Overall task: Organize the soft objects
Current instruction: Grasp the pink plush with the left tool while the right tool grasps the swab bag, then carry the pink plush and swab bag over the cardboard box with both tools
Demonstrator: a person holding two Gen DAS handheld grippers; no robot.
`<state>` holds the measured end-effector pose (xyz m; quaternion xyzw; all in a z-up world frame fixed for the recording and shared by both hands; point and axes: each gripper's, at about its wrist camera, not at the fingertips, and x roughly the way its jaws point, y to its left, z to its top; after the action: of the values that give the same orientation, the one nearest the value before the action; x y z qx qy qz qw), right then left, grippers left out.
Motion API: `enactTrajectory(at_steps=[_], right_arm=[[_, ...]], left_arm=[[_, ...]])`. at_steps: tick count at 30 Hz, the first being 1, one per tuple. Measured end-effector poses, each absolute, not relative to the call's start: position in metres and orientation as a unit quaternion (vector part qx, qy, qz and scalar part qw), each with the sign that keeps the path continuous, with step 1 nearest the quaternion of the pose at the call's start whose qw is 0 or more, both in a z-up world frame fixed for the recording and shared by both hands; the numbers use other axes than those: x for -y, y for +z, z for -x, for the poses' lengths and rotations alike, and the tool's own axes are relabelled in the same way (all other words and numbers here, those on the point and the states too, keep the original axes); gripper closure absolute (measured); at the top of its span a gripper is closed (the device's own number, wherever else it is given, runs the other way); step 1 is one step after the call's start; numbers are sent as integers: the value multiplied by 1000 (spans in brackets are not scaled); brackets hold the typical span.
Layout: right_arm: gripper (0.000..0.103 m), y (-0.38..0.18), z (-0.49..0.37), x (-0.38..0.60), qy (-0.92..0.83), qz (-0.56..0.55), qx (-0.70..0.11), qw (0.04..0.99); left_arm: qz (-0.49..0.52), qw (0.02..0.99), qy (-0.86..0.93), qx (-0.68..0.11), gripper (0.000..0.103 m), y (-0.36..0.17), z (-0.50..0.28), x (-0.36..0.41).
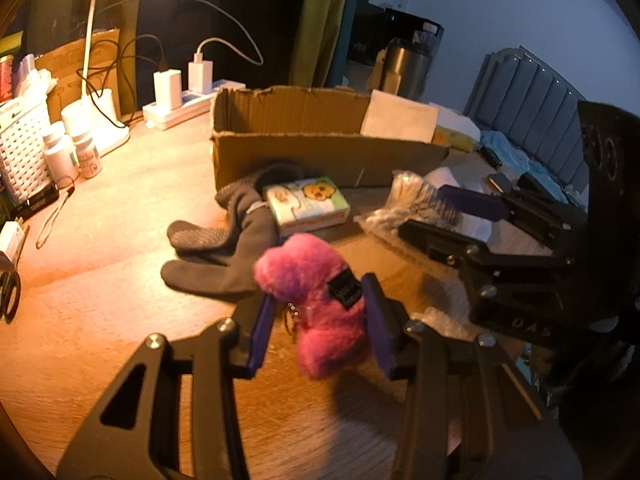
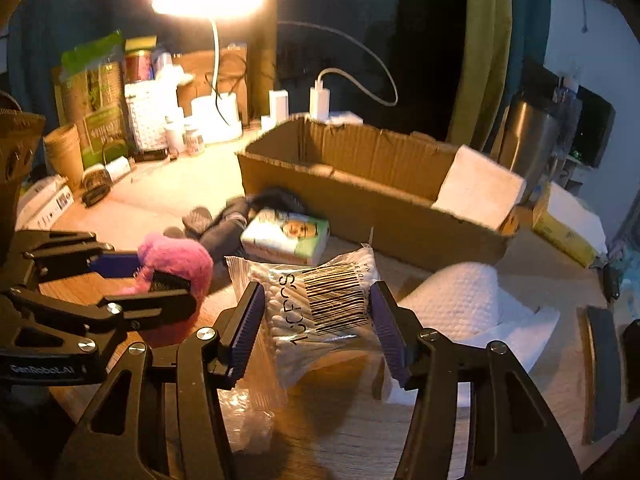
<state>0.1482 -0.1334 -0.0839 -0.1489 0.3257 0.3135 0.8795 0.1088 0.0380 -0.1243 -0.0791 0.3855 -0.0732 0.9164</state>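
My left gripper [image 1: 318, 322] is shut on a pink plush toy [image 1: 316, 300] and holds it just above the wooden table; it also shows in the right wrist view [image 2: 176, 260]. My right gripper [image 2: 316, 320] is shut on a clear bag of cotton swabs [image 2: 320, 300] with a barcode label, seen from the left wrist view too [image 1: 412, 200]. A grey glove [image 1: 224, 248] and a tissue pack [image 1: 306, 206] lie in front of an open cardboard box [image 1: 320, 148].
A lit desk lamp [image 2: 208, 0], power strip with chargers [image 1: 180, 100], white basket [image 1: 20, 144] and bottles stand at the back left. White paper towel [image 2: 472, 300] lies at the right, crumpled plastic [image 2: 248, 412] below the right gripper.
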Motion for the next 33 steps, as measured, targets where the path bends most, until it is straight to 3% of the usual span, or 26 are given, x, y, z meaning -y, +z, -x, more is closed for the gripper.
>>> enactTrajectory(at_steps=[33], right_arm=[[45,-13,-193,141,328,117,-260,901]], left_arm=[[56,956,-57,-283,60,-38,-154,-41]])
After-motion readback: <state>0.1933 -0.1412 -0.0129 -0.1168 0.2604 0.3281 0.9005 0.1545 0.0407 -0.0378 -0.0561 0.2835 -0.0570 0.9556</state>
